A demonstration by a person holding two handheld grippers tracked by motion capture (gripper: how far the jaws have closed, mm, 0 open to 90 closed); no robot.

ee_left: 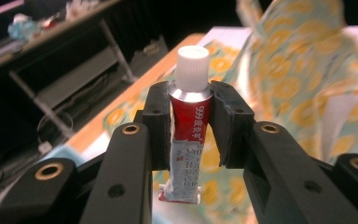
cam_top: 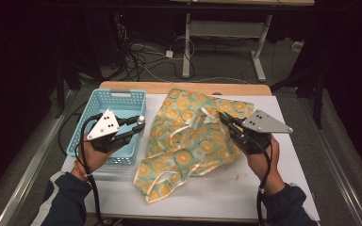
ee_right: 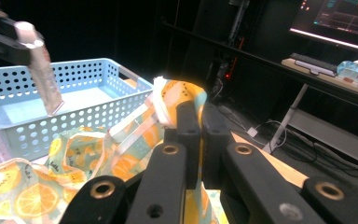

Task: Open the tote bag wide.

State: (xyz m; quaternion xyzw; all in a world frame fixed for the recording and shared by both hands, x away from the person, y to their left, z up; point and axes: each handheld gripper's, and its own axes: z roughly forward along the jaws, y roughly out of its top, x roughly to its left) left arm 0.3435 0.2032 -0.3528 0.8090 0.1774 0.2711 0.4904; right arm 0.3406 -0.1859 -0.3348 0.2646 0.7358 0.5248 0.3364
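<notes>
One tube [ee_left: 189,112], one blue basket [cam_top: 104,101], one orange-print bag [cam_top: 188,141] and two tongs.

tube [ee_left: 189,126] print blurred, unreadable; bag [ee_right: 98,163] cut off by bottom edge

A table [cam_top: 245,188] stands in the middle, and its top is covered with a white sheet. At the far edge a strip of brown wood [cam_top: 136,86] peeks out. On the left side sits a light blue basket [cam_top: 87,117] full of little holes. Just beside it, near the middle, lies a crumpled bag [cam_top: 188,141] with orange fruit slices printed on it and pale straps. The bag touches the basket's right side. The white top has a few small reddish spots [cam_top: 238,177] near the front.
</notes>
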